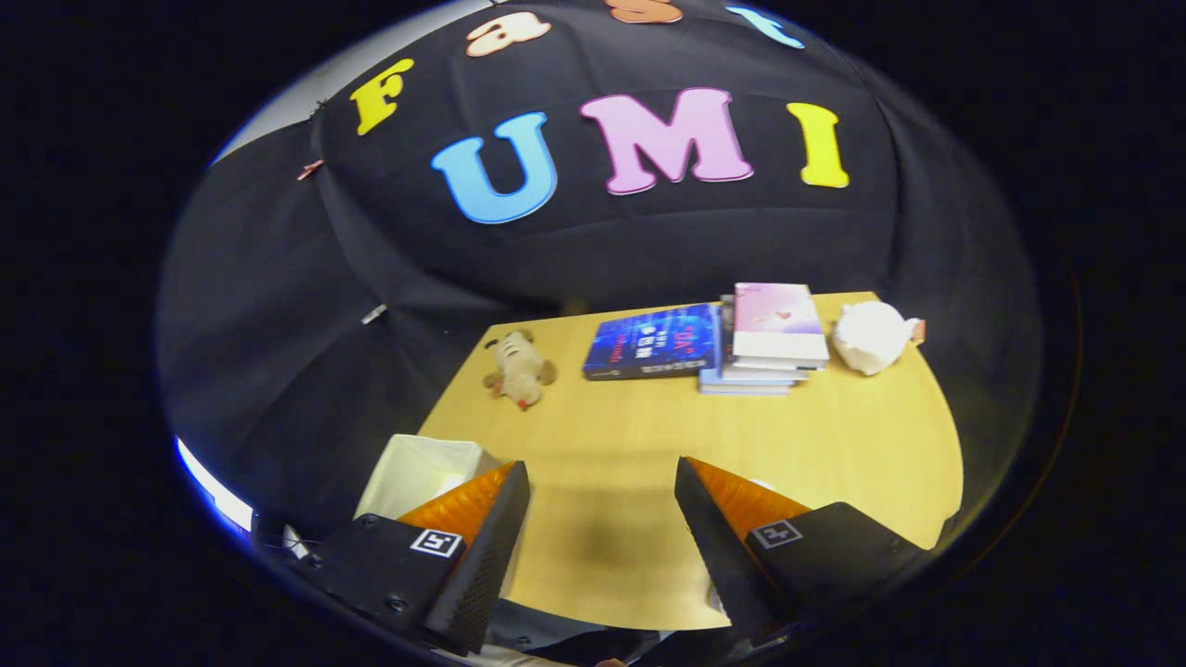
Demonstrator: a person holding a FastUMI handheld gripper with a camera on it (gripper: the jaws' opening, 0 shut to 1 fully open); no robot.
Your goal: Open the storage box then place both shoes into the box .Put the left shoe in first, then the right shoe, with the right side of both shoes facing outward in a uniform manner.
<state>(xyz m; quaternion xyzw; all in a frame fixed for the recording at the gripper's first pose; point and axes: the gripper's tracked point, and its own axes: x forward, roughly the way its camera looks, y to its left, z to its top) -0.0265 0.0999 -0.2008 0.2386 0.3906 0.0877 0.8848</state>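
While the hand-held gripper (602, 519) hovers wide open and empty over the worktop (649, 435), the white storage box (417, 472) just beside its left finger looks light, thin-walled, best gripped at its rim.

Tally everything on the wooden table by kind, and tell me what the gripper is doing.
Books: 4, one blue book lying alone, 3 in a stack
Plush toys: 2, a tan one and a white one
White box: 1, beside the fingers
Total: 7
Gripper: open, over bare table.
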